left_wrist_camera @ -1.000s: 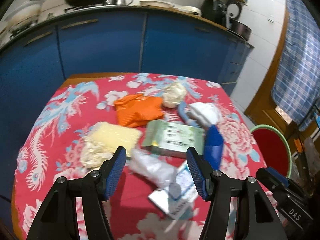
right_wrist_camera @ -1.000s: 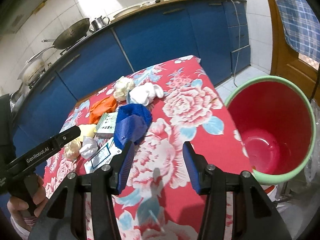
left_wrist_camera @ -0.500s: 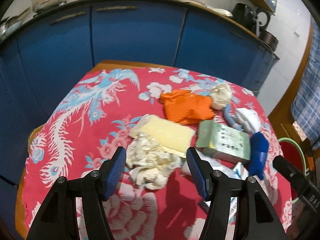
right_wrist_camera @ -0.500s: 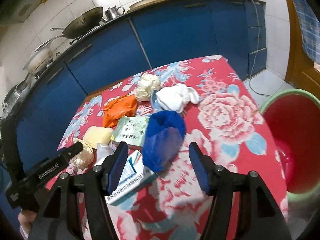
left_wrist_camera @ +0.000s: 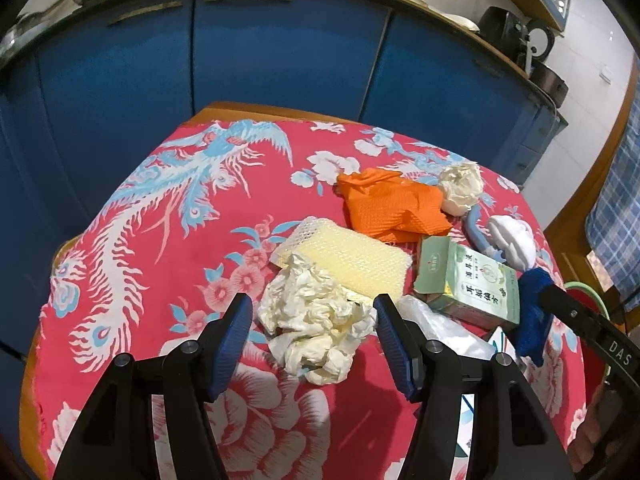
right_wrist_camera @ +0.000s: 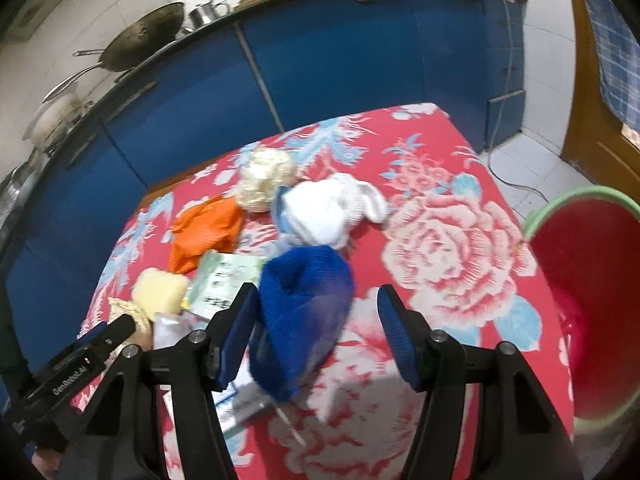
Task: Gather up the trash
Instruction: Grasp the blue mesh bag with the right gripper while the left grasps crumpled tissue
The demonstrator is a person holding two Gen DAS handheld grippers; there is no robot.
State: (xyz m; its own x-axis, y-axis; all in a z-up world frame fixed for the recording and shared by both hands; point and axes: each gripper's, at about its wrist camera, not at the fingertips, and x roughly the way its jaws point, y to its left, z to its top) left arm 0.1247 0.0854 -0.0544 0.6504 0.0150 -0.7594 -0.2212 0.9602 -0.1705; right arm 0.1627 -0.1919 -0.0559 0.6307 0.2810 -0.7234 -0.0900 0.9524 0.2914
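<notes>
The left claw [left_wrist_camera: 314,338] stands spread around the crumpled tissue [left_wrist_camera: 316,320], pads apart from it; the right claw [right_wrist_camera: 314,334] gapes astride the blue mesh [right_wrist_camera: 302,312], right of that tissue.

A red floral cloth [left_wrist_camera: 168,216] with a pale blue phoenix covers the counter. Blue cabinet doors [left_wrist_camera: 280,48] run behind it from nine to two o'clock. On the worktop above, a dark wok [right_wrist_camera: 144,36] and a small steel kettle [right_wrist_camera: 208,12] sit at eleven o'clock. A wooden door frame [right_wrist_camera: 588,92] and checked curtain [right_wrist_camera: 616,40] stand at two o'clock.
</notes>
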